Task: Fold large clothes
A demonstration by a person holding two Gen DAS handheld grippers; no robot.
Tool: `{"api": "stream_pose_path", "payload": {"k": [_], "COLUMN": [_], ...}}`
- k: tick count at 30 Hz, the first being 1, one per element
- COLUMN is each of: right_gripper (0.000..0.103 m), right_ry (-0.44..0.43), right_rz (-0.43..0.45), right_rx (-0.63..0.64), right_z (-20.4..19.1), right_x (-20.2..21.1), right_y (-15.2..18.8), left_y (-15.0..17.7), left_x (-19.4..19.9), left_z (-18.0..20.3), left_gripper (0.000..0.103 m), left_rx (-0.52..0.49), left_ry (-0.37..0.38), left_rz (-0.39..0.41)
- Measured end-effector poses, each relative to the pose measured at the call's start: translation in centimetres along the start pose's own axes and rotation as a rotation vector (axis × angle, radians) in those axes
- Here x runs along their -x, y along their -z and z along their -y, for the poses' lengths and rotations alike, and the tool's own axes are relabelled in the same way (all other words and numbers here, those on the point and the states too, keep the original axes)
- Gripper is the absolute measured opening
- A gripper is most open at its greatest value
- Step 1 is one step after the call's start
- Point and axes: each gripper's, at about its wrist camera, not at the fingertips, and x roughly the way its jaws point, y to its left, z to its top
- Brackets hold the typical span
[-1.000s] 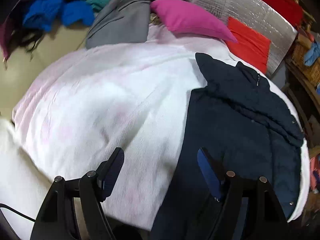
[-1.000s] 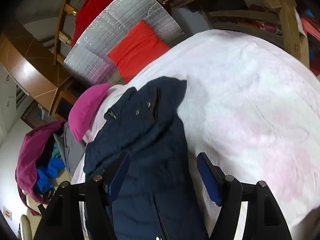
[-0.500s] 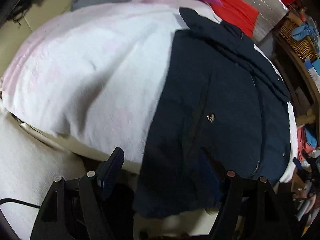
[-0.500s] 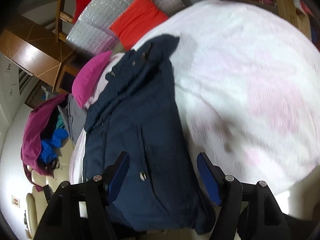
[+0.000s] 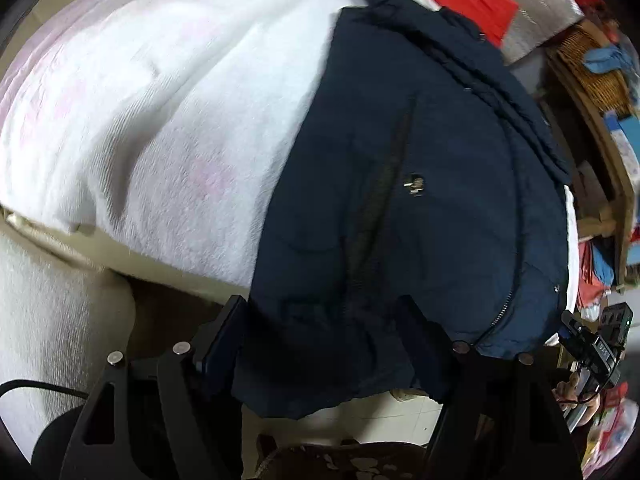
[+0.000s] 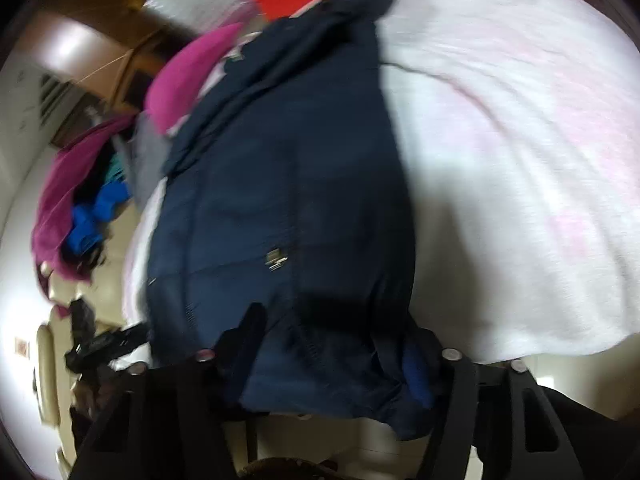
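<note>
Straddling the navy jacket's [image 5: 420, 184] hem, left claw [image 5: 324, 344] unclenched, right claw [image 6: 336, 344] closing around it.

Jacket [image 5: 420, 208] on the blanket [image 5: 168, 120], hem over the near edge, pillow [image 6: 188, 76] behind.

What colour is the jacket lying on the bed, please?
Dark navy blue jacket, clearest in the left wrist view.

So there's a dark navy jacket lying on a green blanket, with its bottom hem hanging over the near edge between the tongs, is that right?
Not quite: the blanket is white with faint pink patches, not green, as the left wrist view shows. The rest holds: the dark navy jacket lies on it, its bottom hem hanging over the near edge between the left tongs.
</note>
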Motion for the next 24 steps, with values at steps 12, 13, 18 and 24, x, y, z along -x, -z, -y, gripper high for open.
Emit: {"api": "stream_pose_path", "payload": {"k": [12, 13, 18, 24], "right_gripper": [0.065, 0.065, 0.065, 0.065], "right_ry": [-0.064, -0.085, -0.091, -0.06], "right_rz": [-0.107, -0.115, -0.147, -0.161], "right_rx": [0.085, 0.081, -0.003, -0.081], "right_z": [-1.3, -1.4, 0.0, 1.7], "right_x": [-1.8, -1.8, -2.6, -1.8], "right_y": [0.4, 0.4, -0.3, -0.5], "left_y": [0.2, 0.0, 0.2, -0.1], "left_x": [-0.9, -1.0, -0.8, -1.6], "left_z": [1.3, 1.5, 3.1, 2.9], "left_gripper": [0.062, 0.062, 0.035, 0.041], "left_rx": [-0.044, -0.055, -0.128, -0.124], "left_ry": [0.047, 0.04, 0.073, 0.032], "left_rz": [-0.06, -0.062, -0.038, -0.055]}}
